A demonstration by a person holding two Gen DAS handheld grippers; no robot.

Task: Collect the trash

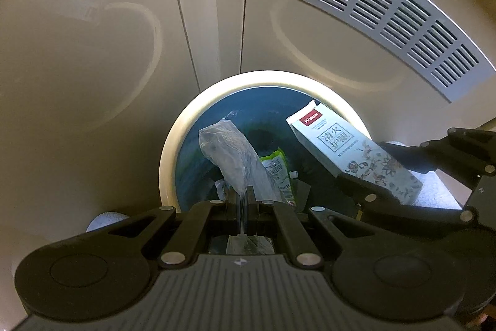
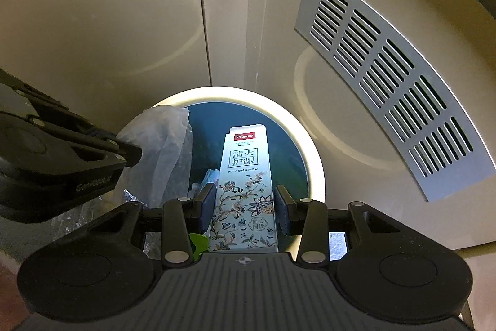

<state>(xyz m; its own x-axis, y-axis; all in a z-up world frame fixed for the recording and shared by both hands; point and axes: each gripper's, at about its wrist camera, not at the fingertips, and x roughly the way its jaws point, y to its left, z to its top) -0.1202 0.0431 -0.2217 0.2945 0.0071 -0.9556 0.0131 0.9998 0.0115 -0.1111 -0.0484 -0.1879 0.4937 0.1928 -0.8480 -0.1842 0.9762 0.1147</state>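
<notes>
A round bin with a cream rim (image 1: 169, 151) (image 2: 313, 151) and a blue liner stands below both grippers. My left gripper (image 1: 242, 200) is shut on a crumpled clear plastic wrapper (image 1: 226, 154), held over the bin's mouth; the wrapper also shows in the right wrist view (image 2: 161, 141). My right gripper (image 2: 245, 203) is shut on a long white toothpaste box (image 2: 245, 176) with a red label and flower print, held over the bin; in the left wrist view the box (image 1: 347, 151) sits at the right. A green packet (image 1: 276, 172) lies inside the bin.
Beige cabinet panels (image 1: 124, 36) rise behind the bin. A grey metal vent grille (image 1: 400, 11) (image 2: 384, 76) is set in the right panel. Pale speckled floor (image 1: 440, 188) shows beside the bin.
</notes>
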